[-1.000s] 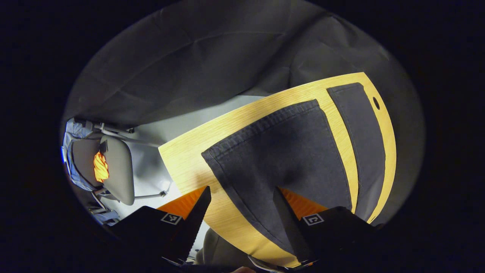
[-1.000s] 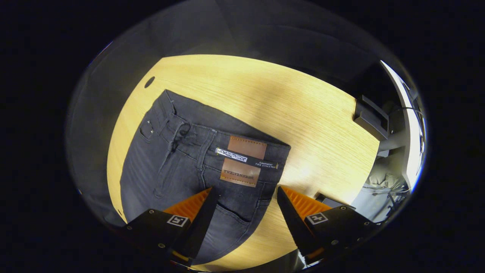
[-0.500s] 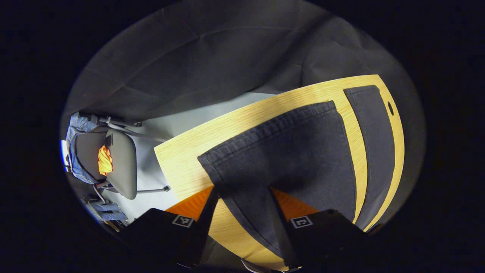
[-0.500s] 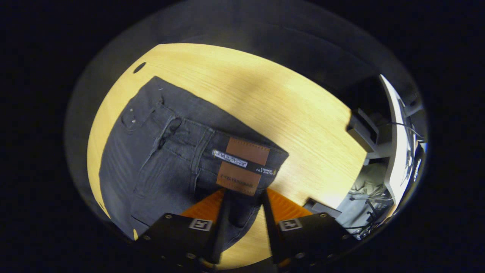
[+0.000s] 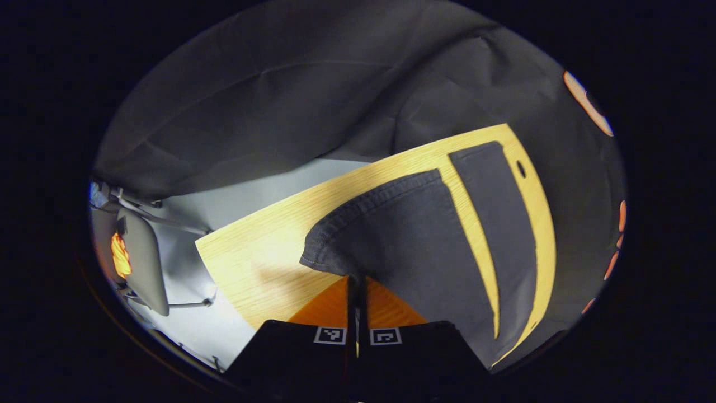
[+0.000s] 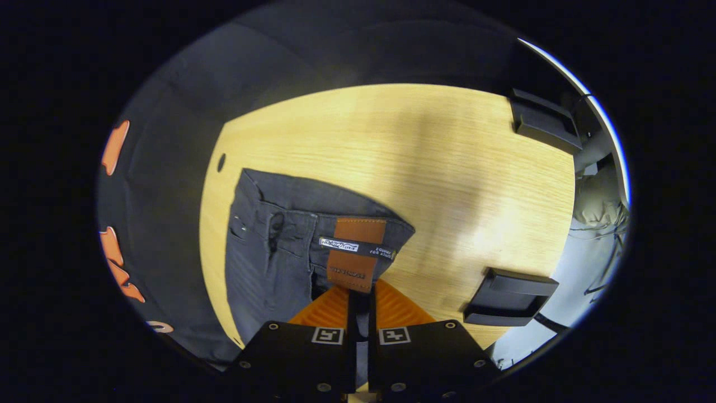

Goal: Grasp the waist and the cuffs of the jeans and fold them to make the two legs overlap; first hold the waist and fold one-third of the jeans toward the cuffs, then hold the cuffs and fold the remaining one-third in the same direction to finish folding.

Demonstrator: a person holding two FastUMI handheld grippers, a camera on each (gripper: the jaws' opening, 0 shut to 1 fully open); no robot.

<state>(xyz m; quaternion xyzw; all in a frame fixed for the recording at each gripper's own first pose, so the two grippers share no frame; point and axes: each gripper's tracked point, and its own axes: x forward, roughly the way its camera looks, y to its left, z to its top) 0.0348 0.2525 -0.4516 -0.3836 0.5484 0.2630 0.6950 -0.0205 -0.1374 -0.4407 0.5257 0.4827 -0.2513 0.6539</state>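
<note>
1. Now you have both ends pinched: your left gripper (image 5: 356,280) is clamped on the near leg's cuff (image 5: 327,260), and your right gripper (image 6: 361,294) is clamped on the waist (image 6: 358,246) just below the leather patch (image 6: 356,252).
2. The jeans (image 5: 425,246) lie flat on the wooden table (image 6: 436,168), legs apart with a strip of tabletop between them.
3. Carry the near side over the far leg (image 5: 495,212) with both hands together, at equal height, so the fabric stays taut.
4. Land edge on edge; a lagging hand would likely skew the overlap.
5. Both grippers point forward and down, low over the near edge.
</note>
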